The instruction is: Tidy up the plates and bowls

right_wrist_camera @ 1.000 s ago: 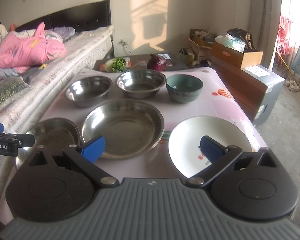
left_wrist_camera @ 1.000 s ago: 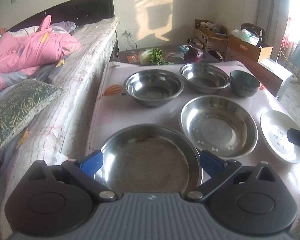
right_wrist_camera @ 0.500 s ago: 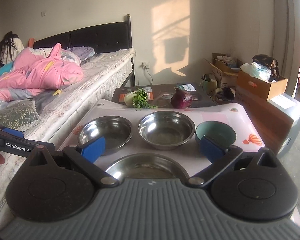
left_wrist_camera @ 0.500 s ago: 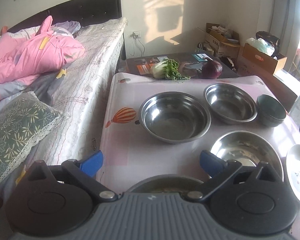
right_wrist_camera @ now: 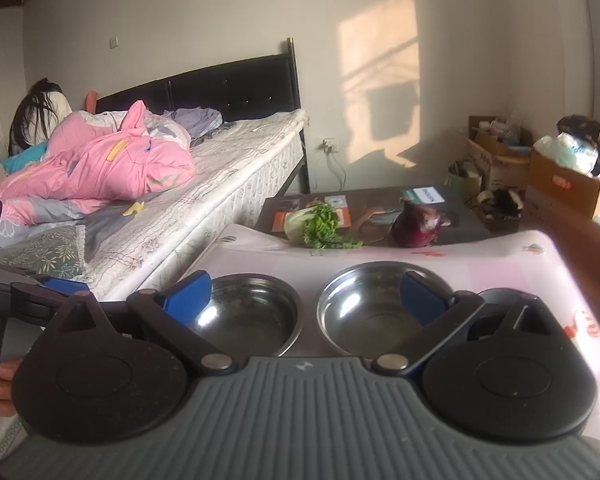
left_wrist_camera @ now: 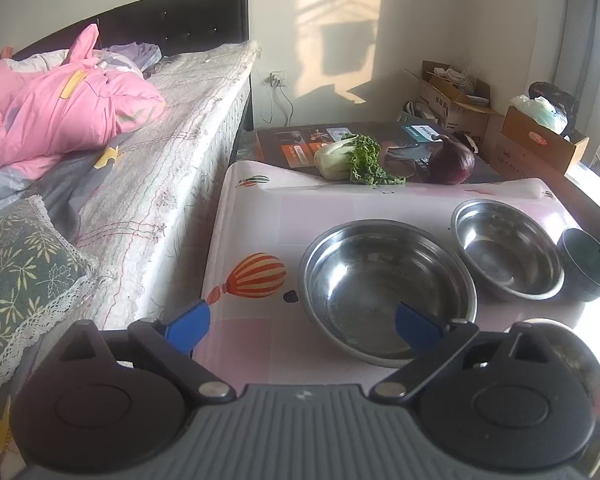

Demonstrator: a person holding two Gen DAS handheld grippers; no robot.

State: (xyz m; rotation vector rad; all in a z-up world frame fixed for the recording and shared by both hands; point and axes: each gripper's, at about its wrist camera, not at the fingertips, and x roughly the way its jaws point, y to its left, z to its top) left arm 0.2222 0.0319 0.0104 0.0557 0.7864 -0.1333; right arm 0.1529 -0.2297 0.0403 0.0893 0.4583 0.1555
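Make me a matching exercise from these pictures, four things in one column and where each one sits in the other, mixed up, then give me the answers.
Things
1. larger steel bowl
2. dark green bowl
3. red onion
4. pink quilt

Places
A. on the bed
B. on the flat printed box behind the table
C. right end of the bowl row
D. left end of the bowl row, near the balloon print

Pairs: 1-D, 2-C, 3-B, 4-A

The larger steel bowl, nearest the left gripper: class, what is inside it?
The larger steel bowl looks empty: bare metal with reflections and faint specks. The left gripper, jaws open, has one blue fingertip covering part of the near inner wall, so that patch cannot be checked.
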